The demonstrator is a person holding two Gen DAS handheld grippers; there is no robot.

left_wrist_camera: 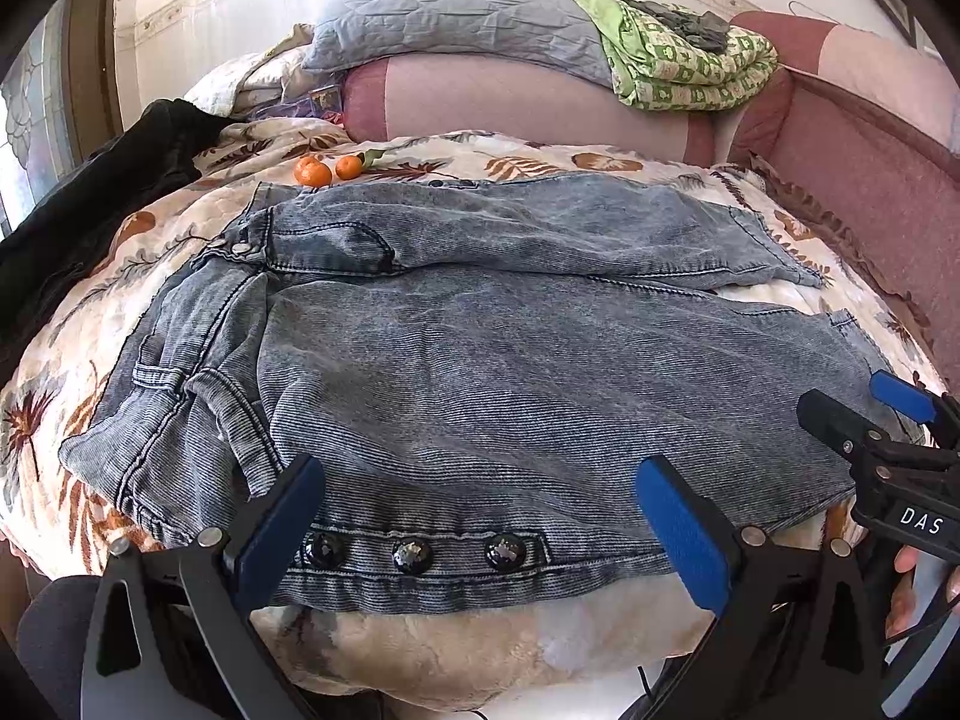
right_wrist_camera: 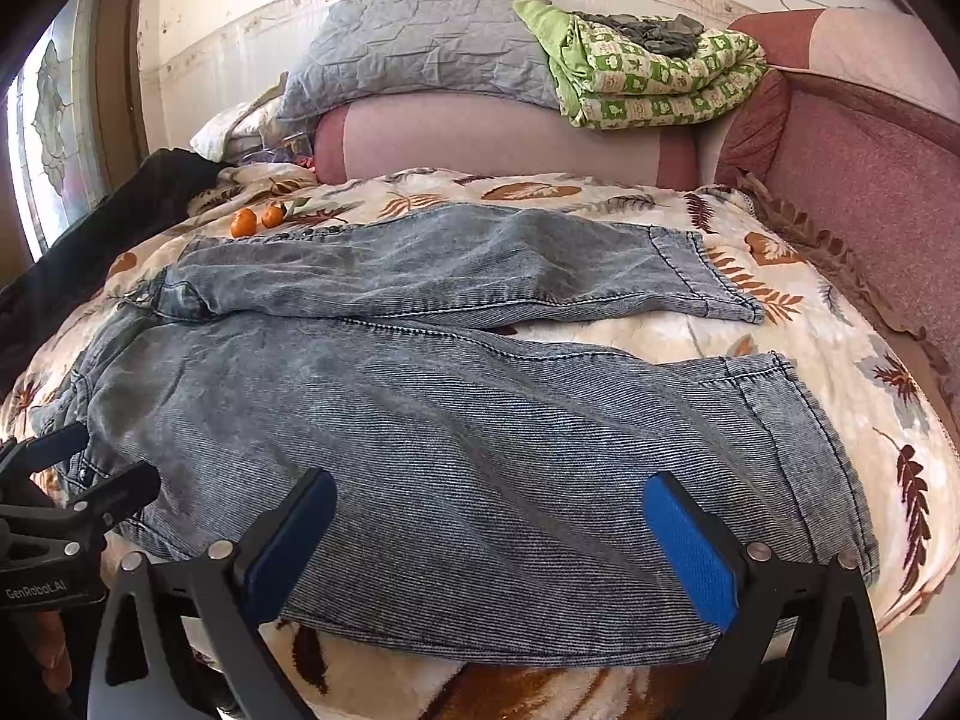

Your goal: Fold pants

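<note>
Faded blue denim pants (left_wrist_camera: 480, 348) lie flat on a leaf-patterned blanket (left_wrist_camera: 72, 420), waist to the left and both legs running right. Three dark buttons (left_wrist_camera: 414, 555) line the near edge. My left gripper (left_wrist_camera: 480, 534) hovers open over that near edge by the waist, nothing between its blue pads. In the right wrist view the pants (right_wrist_camera: 480, 450) fill the middle. My right gripper (right_wrist_camera: 492, 546) stands open over the near leg, toward the hem (right_wrist_camera: 810, 420). Each gripper shows in the other's view: the right gripper (left_wrist_camera: 840, 393) at the far right, the left gripper (right_wrist_camera: 90, 468) at the far left.
Two oranges (left_wrist_camera: 324, 171) sit on the blanket just beyond the waistband. A black garment (left_wrist_camera: 90, 210) lies at the left edge. A grey pillow (left_wrist_camera: 456, 12) and a green quilt (left_wrist_camera: 684, 60) rest on a pink bolster (left_wrist_camera: 510, 108). A pink padded side (left_wrist_camera: 870, 180) bounds the right.
</note>
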